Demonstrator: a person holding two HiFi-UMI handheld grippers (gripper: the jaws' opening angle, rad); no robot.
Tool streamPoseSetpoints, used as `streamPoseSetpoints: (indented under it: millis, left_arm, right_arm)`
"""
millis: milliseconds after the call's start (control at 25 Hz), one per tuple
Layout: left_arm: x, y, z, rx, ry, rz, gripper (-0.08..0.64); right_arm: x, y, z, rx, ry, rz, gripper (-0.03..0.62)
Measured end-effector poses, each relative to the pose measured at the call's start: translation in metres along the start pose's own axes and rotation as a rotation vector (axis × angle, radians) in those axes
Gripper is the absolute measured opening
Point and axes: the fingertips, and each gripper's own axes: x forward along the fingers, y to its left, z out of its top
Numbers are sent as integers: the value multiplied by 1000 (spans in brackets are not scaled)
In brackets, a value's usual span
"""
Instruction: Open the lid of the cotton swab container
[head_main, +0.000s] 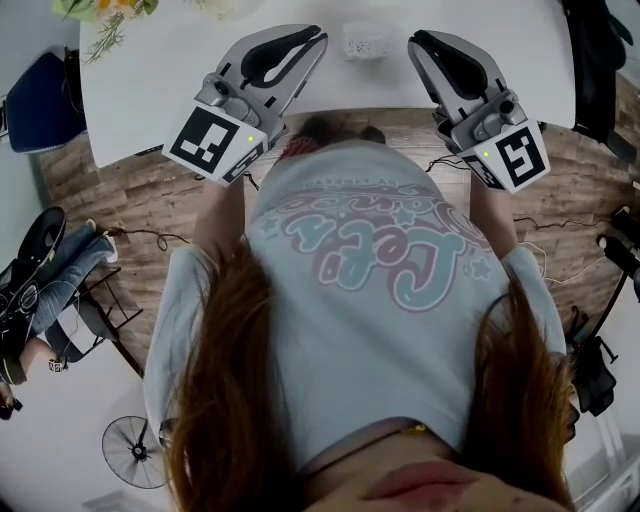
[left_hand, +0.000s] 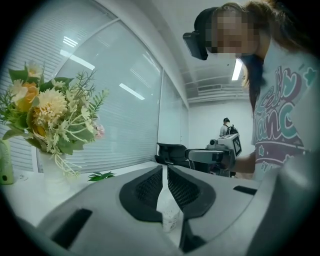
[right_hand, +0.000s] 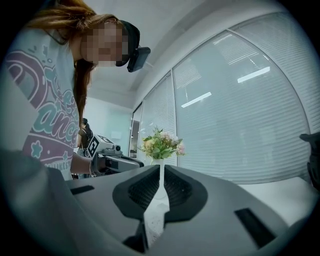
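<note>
This is an office meeting room. Tall glass partition walls (left_hand: 115, 100) backed by horizontal blinds line the far side, and long strip ceiling lights (left_hand: 237, 70) hang overhead. A black swivel office chair (left_hand: 172, 152) stands beyond a plain white table (head_main: 150, 100). A white vase of artificial flowers (left_hand: 50, 120) sits at the table's far left. The floor is brown wood-look planks (head_main: 120, 200).

White desk (head_main: 150, 100). Grey left gripper (head_main: 312, 38) and right gripper (head_main: 418, 42), black fingers (head_main: 275, 50), black-and-white square markers (head_main: 208, 140). Clear cotton swab container (head_main: 365, 42), speckled white. Brown wood-grain floor (head_main: 110, 195). Yellow, cream, green flowers (left_hand: 45, 115).
</note>
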Motion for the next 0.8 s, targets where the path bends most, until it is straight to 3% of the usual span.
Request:
streamPoseSetpoints:
  millis: [280, 800]
  left_arm:
    - [1, 0, 4, -10, -29, -5, 17]
    - [3, -3, -1, 29, 10, -14, 15]
  right_arm:
    - [1, 0, 2, 15, -19, -25, 6]
    - [2, 1, 7, 7, -38, -73, 5]
